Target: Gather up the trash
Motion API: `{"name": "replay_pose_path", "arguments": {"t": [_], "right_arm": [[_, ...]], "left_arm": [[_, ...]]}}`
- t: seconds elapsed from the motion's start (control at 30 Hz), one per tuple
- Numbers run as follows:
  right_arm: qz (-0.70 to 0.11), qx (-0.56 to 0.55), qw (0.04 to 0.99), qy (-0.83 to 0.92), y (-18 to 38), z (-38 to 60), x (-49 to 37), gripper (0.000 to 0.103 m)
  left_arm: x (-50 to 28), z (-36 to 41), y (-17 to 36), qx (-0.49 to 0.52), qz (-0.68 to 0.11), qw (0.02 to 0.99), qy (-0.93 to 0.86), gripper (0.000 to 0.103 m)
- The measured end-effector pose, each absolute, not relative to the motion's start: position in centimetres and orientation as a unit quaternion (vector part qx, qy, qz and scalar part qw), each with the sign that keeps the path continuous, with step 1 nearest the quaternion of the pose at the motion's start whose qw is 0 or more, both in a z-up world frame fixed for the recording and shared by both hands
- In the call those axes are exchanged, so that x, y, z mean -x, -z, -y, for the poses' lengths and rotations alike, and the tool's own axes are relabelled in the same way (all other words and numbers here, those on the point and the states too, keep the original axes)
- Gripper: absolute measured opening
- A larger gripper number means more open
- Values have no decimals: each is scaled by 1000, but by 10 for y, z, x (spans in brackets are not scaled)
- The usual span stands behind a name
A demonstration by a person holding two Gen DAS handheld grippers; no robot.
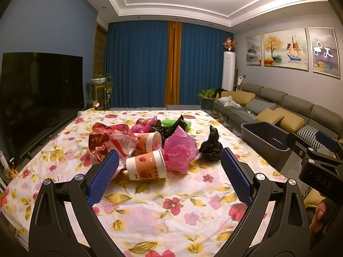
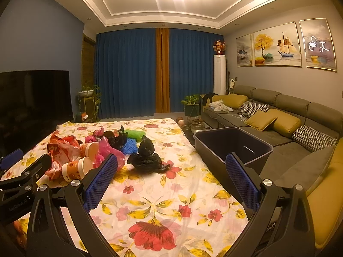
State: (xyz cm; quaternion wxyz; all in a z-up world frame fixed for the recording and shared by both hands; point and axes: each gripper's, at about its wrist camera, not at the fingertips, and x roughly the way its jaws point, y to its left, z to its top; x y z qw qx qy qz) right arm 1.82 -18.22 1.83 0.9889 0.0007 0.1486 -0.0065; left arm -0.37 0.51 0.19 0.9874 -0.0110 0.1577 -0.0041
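I hold both claws wide open and empty. The cup (image 1: 146, 167) lies just ahead of my left claw (image 1: 169, 167). The bin (image 2: 233, 144) waits beyond my right claw (image 2: 171, 171), beside the desk (image 2: 171, 192).

"GenRobot.AI" on left tool (image 2: 15, 206)

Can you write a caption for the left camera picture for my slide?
Open left gripper faces paper cups and crumpled bags on a flowery table.
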Motion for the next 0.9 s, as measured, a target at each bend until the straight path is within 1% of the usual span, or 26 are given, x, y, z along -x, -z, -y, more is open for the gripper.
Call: {"name": "replay_pose_path", "arguments": {"t": [0.9], "right_arm": [[-149,-4,989,11,-17,186,-17,98]], "left_arm": [[6,3,-2,12,-158,987,6,94]]}}
